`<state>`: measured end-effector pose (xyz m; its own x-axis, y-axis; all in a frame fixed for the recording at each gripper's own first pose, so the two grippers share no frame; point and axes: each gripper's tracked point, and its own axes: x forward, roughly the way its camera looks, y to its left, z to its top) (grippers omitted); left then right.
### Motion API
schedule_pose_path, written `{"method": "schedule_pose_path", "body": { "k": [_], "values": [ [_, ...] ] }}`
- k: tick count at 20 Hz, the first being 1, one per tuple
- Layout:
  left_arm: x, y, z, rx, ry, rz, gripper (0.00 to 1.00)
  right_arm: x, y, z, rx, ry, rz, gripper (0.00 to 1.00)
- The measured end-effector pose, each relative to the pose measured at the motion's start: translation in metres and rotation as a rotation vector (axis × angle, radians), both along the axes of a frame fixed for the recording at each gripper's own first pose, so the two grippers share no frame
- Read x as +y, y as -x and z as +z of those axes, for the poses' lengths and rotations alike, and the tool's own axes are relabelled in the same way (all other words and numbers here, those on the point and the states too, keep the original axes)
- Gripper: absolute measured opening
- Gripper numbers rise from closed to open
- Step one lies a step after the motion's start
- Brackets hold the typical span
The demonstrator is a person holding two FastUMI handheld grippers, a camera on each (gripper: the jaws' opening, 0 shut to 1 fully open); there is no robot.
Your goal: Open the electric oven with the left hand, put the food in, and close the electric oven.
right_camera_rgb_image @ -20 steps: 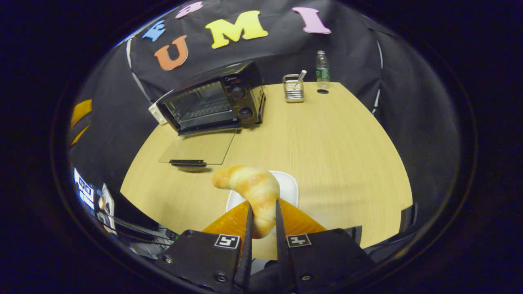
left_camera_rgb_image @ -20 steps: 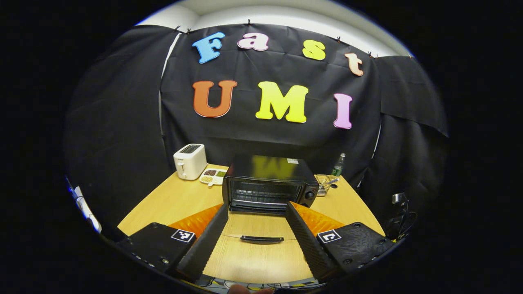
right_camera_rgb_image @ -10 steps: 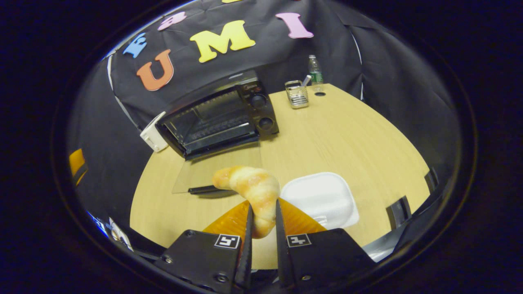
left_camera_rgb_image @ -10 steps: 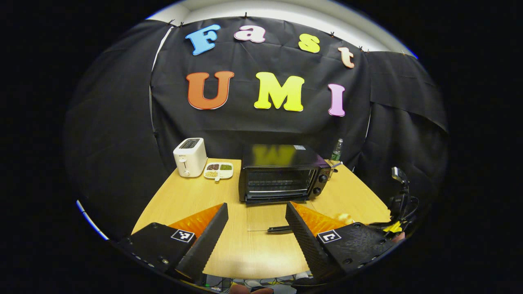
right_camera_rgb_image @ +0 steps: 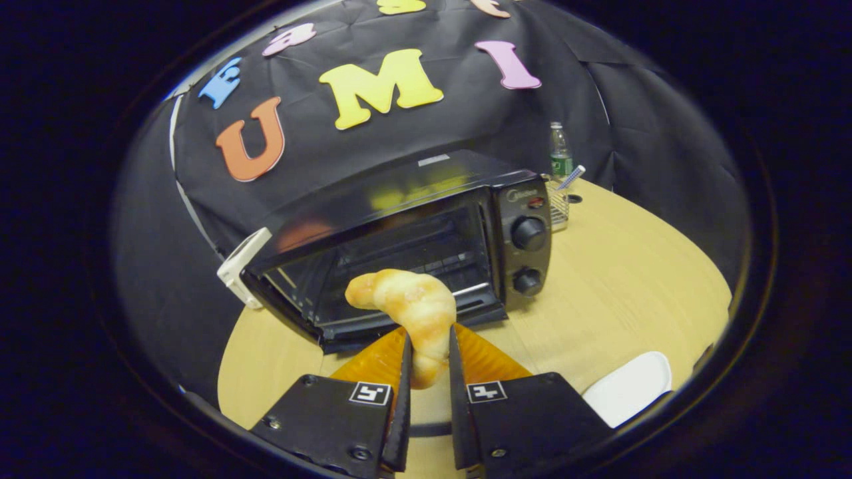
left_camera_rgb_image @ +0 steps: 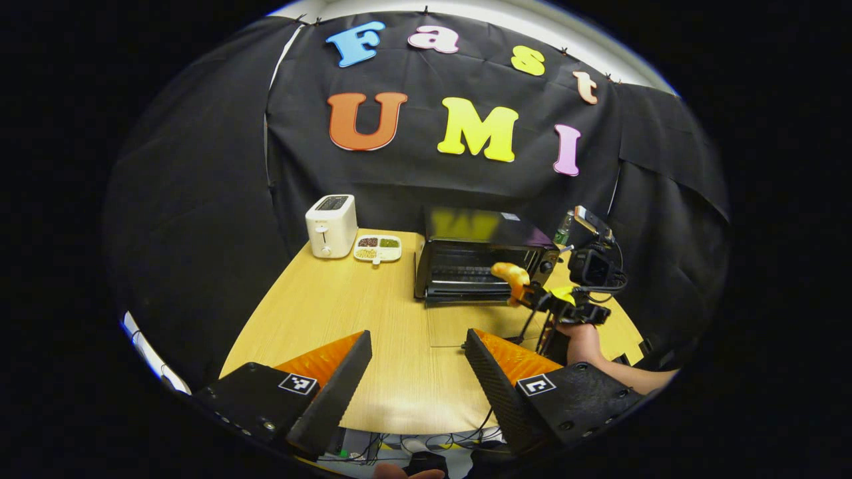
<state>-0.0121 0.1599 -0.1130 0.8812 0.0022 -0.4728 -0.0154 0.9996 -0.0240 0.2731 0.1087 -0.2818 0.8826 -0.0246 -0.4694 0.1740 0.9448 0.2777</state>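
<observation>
Nearest in the left gripper view, our left gripper [left_camera_rgb_image: 418,346] hangs over the table's [left_camera_rgb_image: 333,313] near edge with its fingers spread wide, nothing between them, and bare wood runs ahead of it. In the right gripper view, our right gripper [right_camera_rgb_image: 426,346] pinches the croissant [right_camera_rgb_image: 409,306] between both fingers, the curved end sticking up and out to the left.

Just beyond, the oven's door [left_camera_rgb_image: 466,324] lies folded down flat over the table, and the croissant [left_camera_rgb_image: 511,274] hangs above its right part, right in front of the oven's [right_camera_rgb_image: 413,239] open mouth, not yet inside. We see the rack past the croissant and two knobs [right_camera_rgb_image: 530,234] on the panel to the right. A white tray [right_camera_rgb_image: 629,387] sits at the table's near right edge, well apart from the oven.

Farther left, wood lies open up to a toaster [left_camera_rgb_image: 331,226] and a snack dish [left_camera_rgb_image: 378,247]. Behind the oven's right corner stand a wire basket [right_camera_rgb_image: 558,203] and a bottle [right_camera_rgb_image: 560,152], close to the far edge.
</observation>
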Motion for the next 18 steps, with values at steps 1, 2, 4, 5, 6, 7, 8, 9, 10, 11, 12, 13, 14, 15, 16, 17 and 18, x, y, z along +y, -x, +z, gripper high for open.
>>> {"method": "schedule_pose_path", "body": {
  "k": [1, 2, 4, 5, 6, 7, 8, 9, 10, 11, 12, 13, 14, 15, 16, 17, 18],
  "values": [
    [0.006, 0.001, -0.002, 0.014, -0.003, 0.009, 0.94, 0.005, -0.013, 0.001, -0.019, -0.027, -0.024, 0.27],
    [0.011, 0.003, -0.005, 0.02, -0.012, 0.015, 0.93, 0.011, -0.025, 0.002, -0.04, -0.051, -0.041, 0.27],
    [0.021, 0.004, -0.004, 0.022, -0.036, 0.018, 0.94, 0.016, -0.05, 0.007, -0.091, -0.066, -0.067, 0.27],
    [0.025, 0.003, -0.006, 0.028, -0.045, 0.017, 0.93, 0.017, -0.061, 0.007, -0.108, -0.069, -0.074, 0.27],
    [0.027, 0.003, -0.008, 0.037, -0.049, 0.013, 0.93, 0.021, -0.071, 0.004, -0.12, -0.081, -0.077, 0.27],
    [0.029, 0.002, -0.009, 0.04, -0.052, 0.009, 0.93, 0.023, -0.081, -0.001, -0.12, -0.091, -0.082, 0.27],
    [0.032, 0.004, -0.01, 0.045, -0.056, 0.007, 0.93, 0.023, -0.089, -0.005, -0.121, -0.1, -0.089, 0.27],
    [0.036, 0.004, -0.012, 0.052, -0.062, 0.008, 0.93, 0.022, -0.095, -0.007, -0.128, -0.105, -0.101, 0.27],
    [0.04, 0.004, -0.011, 0.058, -0.067, 0.01, 0.93, 0.019, -0.1, -0.009, -0.131, -0.096, -0.117, 0.28],
    [0.044, 0.005, -0.011, 0.058, -0.073, 0.014, 0.94, 0.018, -0.103, -0.012, -0.134, -0.087, -0.125, 0.29],
    [0.047, 0.004, -0.009, 0.055, -0.073, 0.019, 0.94, 0.021, -0.104, -0.015, -0.136, -0.091, -0.124, 0.3],
    [0.05, 0.003, -0.01, 0.053, -0.071, 0.025, 0.94, 0.022, -0.105, -0.016, -0.137, -0.103, -0.124, 0.31],
    [0.051, 0.003, -0.01, 0.057, -0.068, 0.028, 0.93, 0.024, -0.105, -0.018, -0.134, -0.111, -0.123, 0.3],
    [0.05, 0.003, -0.011, 0.059, -0.064, 0.027, 0.94, 0.024, -0.106, -0.019, -0.13, -0.109, -0.121, 0.34],
    [0.049, 0.004, -0.012, 0.059, -0.062, 0.025, 0.94, 0.024, -0.105, -0.021, -0.123, -0.093, -0.122, 0.38],
    [0.047, 0.004, -0.01, 0.057, -0.064, 0.025, 0.94, 0.023, -0.103, -0.019, -0.121, -0.074, -0.119, 0.42],
    [0.045, 0.004, -0.007, 0.048, -0.066, 0.019, 0.94, 0.023, -0.101, -0.016, -0.123, -0.055, -0.112, 0.46]
  ]
}}
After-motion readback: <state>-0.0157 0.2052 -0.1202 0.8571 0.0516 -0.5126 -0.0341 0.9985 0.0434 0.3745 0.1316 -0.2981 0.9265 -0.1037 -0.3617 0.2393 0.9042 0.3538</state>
